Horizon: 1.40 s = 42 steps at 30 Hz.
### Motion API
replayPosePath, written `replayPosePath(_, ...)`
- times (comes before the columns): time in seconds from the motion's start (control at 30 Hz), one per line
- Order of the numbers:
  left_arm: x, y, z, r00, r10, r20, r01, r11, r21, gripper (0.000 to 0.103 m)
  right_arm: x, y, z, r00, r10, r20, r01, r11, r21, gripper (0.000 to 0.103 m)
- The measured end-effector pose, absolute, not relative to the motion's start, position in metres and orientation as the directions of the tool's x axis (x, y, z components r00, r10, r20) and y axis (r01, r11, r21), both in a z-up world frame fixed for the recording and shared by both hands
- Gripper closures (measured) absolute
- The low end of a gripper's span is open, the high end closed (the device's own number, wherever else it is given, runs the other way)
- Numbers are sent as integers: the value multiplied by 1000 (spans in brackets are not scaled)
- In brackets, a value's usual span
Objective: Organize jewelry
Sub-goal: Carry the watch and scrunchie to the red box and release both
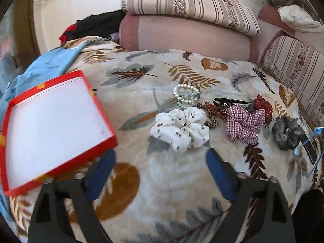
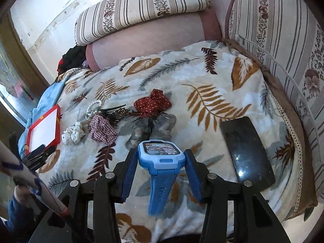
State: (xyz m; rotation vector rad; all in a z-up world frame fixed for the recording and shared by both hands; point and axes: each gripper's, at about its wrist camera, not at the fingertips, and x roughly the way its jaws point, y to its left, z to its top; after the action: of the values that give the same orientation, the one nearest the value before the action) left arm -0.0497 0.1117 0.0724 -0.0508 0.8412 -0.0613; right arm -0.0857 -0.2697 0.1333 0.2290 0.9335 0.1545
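My right gripper (image 2: 161,158) is shut on a blue smartwatch (image 2: 161,156) and holds it above the leaf-print blanket; its strap hangs down. My left gripper (image 1: 161,160) is open and empty, just in front of a white scrunchie (image 1: 181,129). An open red box (image 1: 50,125) with a white inside lies to its left; it also shows in the right wrist view (image 2: 43,130). Behind the scrunchie lie a pearl bracelet (image 1: 185,96), a checked scrunchie (image 1: 244,122), a red dotted scrunchie (image 1: 263,105), a grey scrunchie (image 1: 287,132) and a black hair clip (image 1: 232,101).
A black phone (image 2: 246,151) lies on the blanket (image 2: 202,77) to the right of the watch. Striped cushions (image 2: 139,6) line the back and right side. Blue cloth (image 1: 46,62) and dark clothes (image 1: 97,26) lie at the far left.
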Motion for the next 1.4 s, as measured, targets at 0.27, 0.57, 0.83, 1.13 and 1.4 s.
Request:
replayPosePath(0.27, 20, 86, 29, 571, -45, -820, 55, 998, -16, 37, -85, -276, 140, 602, 232, -764, -15, 960, 281, 54)
replayPosePath(0.57, 22, 58, 31, 600, -94, -795, 100, 994, -43, 95, -93, -295, 151, 620, 213, -755, 29, 955, 294, 55)
replayPosePath(0.83, 10, 45, 72, 666, -169, -726, 142, 985, -99, 95, -100, -300, 166, 640, 192, -744, 43, 958, 284, 55)
replayPosePath(1.13, -9, 50, 108, 709, -199, -676, 161, 980, -120, 95, -96, -295, 174, 656, 204, -726, 29, 955, 295, 55)
replayPosePath(1.4, -27, 78, 128, 741, -183, -647, 129, 983, -131, 95, -91, -280, 184, 666, 223, -712, -11, 957, 289, 55)
